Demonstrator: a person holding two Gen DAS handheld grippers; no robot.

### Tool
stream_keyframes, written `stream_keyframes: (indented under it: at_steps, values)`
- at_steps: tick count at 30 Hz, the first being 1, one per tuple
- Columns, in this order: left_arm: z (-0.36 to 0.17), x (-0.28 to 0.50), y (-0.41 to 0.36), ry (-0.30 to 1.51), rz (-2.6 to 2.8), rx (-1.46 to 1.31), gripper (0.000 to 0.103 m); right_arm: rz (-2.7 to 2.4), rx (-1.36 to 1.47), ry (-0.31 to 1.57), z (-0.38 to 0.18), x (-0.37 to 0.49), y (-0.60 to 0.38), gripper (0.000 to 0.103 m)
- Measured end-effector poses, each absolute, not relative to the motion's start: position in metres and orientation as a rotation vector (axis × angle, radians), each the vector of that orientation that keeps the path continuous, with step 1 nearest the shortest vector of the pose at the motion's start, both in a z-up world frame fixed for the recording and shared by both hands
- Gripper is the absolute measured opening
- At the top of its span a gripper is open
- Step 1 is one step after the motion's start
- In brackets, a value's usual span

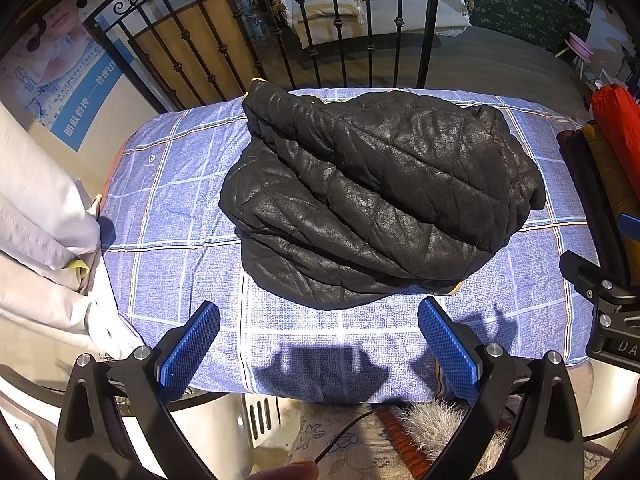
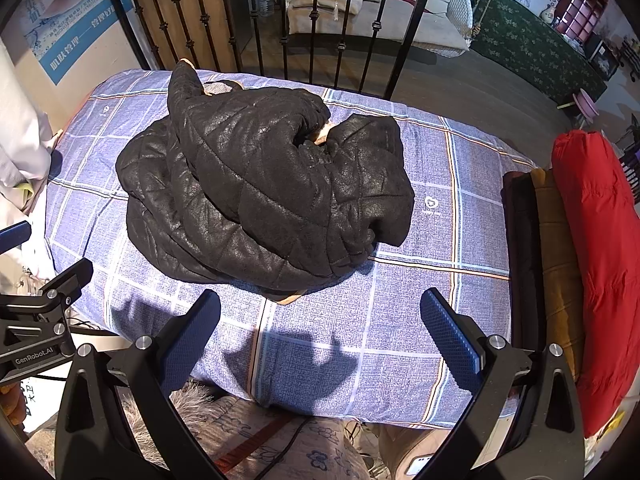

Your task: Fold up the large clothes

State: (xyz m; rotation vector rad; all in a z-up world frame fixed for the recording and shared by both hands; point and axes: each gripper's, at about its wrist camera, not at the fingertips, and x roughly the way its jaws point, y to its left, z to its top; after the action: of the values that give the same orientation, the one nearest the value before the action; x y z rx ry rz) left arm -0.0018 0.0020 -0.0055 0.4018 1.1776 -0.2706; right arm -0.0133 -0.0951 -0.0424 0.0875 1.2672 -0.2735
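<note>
A black quilted jacket (image 1: 372,192) lies bundled and folded over itself on a table covered with a blue plaid cloth (image 1: 168,200). It also shows in the right wrist view (image 2: 260,196), with tan lining peeking out at its near edge. My left gripper (image 1: 320,320) is open and empty, just short of the jacket's near edge, above the cloth. My right gripper (image 2: 320,312) is open and empty, also near the jacket's front edge. The right gripper's body shows at the right edge of the left wrist view (image 1: 604,300).
A black iron railing (image 1: 340,24) stands behind the table. Pale fabric (image 1: 40,220) is piled at the left. Folded red (image 2: 600,260), tan and dark garments are stacked at the right. Cushions and a cable lie below the table's front edge.
</note>
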Motion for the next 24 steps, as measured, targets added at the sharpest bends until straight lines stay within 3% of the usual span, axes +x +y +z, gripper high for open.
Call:
stream_keyframes:
  at_steps: [24]
  values:
    - [-0.0125, -0.0057, -0.0003, 1.217, -0.292, 0.396, 0.097, -0.277, 0.095, 1.266, -0.0455, -0.0131, -0.0954, 0.098]
